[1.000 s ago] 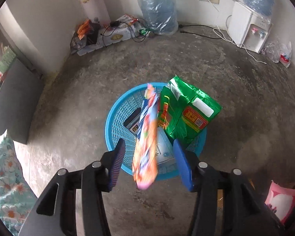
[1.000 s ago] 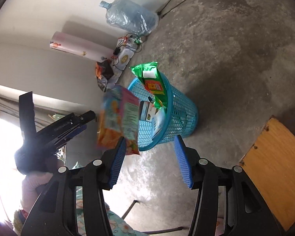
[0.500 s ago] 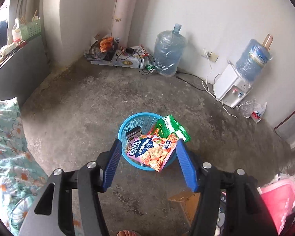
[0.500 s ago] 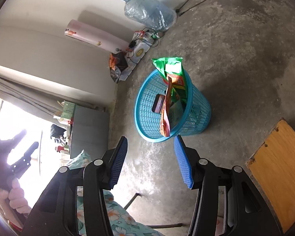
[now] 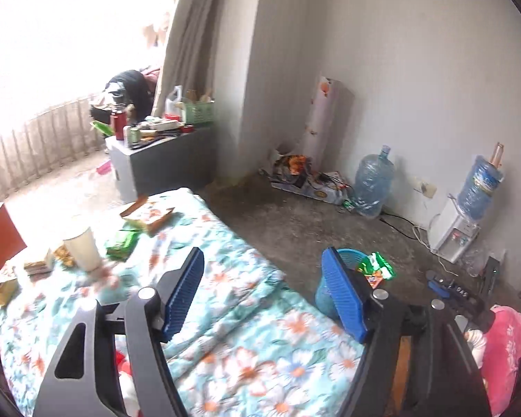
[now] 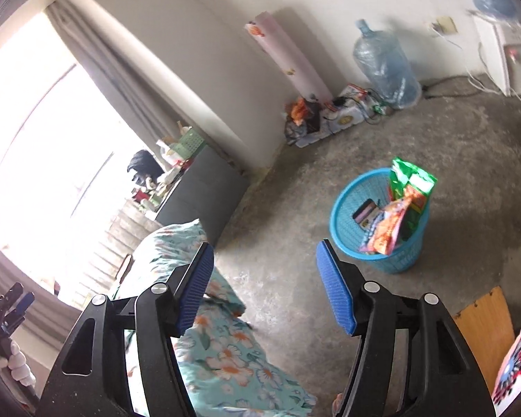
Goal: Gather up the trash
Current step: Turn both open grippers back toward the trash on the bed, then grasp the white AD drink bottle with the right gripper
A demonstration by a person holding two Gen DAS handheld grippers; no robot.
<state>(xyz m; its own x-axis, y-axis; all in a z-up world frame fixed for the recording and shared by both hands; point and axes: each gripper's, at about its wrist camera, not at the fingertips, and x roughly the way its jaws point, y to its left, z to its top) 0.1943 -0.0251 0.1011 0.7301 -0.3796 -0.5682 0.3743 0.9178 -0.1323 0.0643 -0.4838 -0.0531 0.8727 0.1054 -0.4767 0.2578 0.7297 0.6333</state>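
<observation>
Trash: crumpled green foil snack wrapper (image 5: 121,243) on the floral-quilted bed (image 5: 246,340), near a white paper cup (image 5: 82,248); likely light, slippery, best pinched at an edge. Left claw (image 5: 262,293) and right claw (image 6: 262,286), both empty and opening, angle downward. Beyond, blue plastic mesh basket (image 6: 344,205) holds collected packets.

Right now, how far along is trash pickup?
Done: the blue basket already holds an orange snack bag, a green bag and a small box. In hand: nothing; the left claw and right claw are both opening with nothing between them. Left: a paper cup, a green packet, an open carton and wrappers still on the floral quilt.
</observation>
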